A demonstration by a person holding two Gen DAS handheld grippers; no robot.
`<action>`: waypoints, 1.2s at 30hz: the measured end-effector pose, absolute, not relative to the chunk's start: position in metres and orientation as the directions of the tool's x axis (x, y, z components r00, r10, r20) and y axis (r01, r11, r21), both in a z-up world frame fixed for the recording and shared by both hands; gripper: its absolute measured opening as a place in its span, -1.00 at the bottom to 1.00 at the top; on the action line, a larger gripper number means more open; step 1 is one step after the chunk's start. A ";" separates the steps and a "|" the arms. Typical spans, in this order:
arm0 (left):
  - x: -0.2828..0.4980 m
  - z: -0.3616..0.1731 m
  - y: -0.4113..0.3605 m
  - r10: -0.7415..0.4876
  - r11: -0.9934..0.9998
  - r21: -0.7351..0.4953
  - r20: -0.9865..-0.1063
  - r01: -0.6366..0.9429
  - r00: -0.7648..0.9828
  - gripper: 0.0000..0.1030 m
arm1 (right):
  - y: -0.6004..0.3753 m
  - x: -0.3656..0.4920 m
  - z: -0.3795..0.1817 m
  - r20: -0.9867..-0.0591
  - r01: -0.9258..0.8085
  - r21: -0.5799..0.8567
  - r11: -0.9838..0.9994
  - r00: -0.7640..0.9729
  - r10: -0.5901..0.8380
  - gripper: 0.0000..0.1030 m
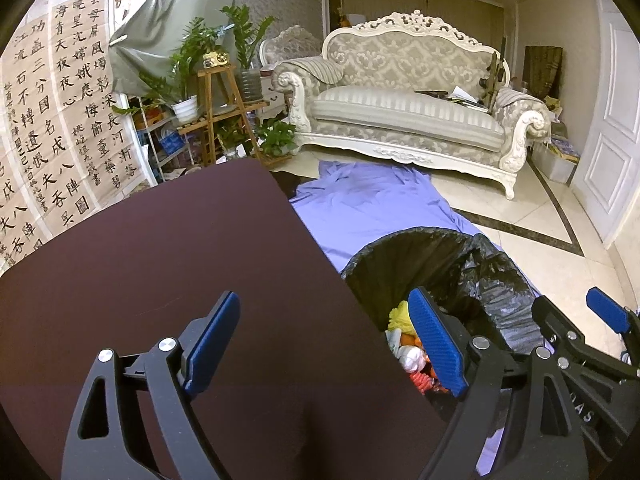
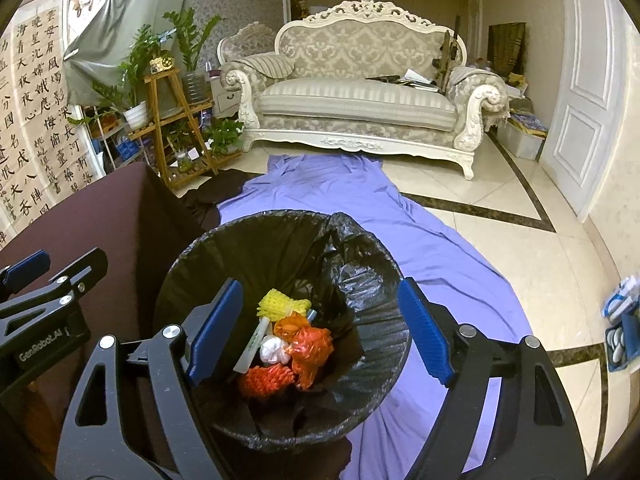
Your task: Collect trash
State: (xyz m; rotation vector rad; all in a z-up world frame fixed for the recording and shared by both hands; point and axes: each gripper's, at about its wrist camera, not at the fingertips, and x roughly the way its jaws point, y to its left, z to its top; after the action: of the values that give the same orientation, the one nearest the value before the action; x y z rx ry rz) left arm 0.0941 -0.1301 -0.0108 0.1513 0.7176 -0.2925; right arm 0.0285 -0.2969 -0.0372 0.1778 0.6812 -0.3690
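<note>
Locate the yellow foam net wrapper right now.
The yellow foam net wrapper lies inside the black-lined trash bin, at the far side of the trash pile, seen between the open right gripper fingers; the dark brown table stands left of the bin.

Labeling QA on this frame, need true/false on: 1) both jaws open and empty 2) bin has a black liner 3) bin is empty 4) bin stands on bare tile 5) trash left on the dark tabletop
1) Both grippers open and empty: true. The left gripper and right gripper have jaws spread with nothing between them.
2) The trash bin has a black liner: true.
3) The bin is empty: false. It holds yellow foam netting, orange wrappers, a white wad and red netting.
4) The bin stands on bare tile: false. It sits on the purple sheet spread over the floor.
5) Trash remains on the dark table: false. No trash shows on the visible tabletop.
</note>
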 end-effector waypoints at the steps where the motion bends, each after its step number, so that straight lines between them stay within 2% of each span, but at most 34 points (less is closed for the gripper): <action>1: 0.090 -0.010 -0.128 -0.210 0.948 0.040 -0.663 0.315 0.718 0.63 | -0.294 0.025 -0.034 -0.638 0.388 0.038 0.921 0.718 -0.276 0.52; 22: 0.020 0.023 -0.078 -0.194 0.964 0.026 -0.613 0.265 0.766 0.65 | -0.244 -0.046 0.008 -0.566 0.339 0.025 0.940 0.780 -0.266 0.54; 36: -0.002 0.031 -0.067 -0.175 0.974 0.017 -0.580 0.226 0.796 0.65 | -0.233 -0.063 0.018 -0.542 0.327 0.024 0.945 0.798 -0.263 0.54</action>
State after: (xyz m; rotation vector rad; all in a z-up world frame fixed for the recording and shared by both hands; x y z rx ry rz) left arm -0.0017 -0.0665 0.0310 0.0865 0.6144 -0.2156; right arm -0.0629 -0.2331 0.0180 0.1188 0.5637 -0.3174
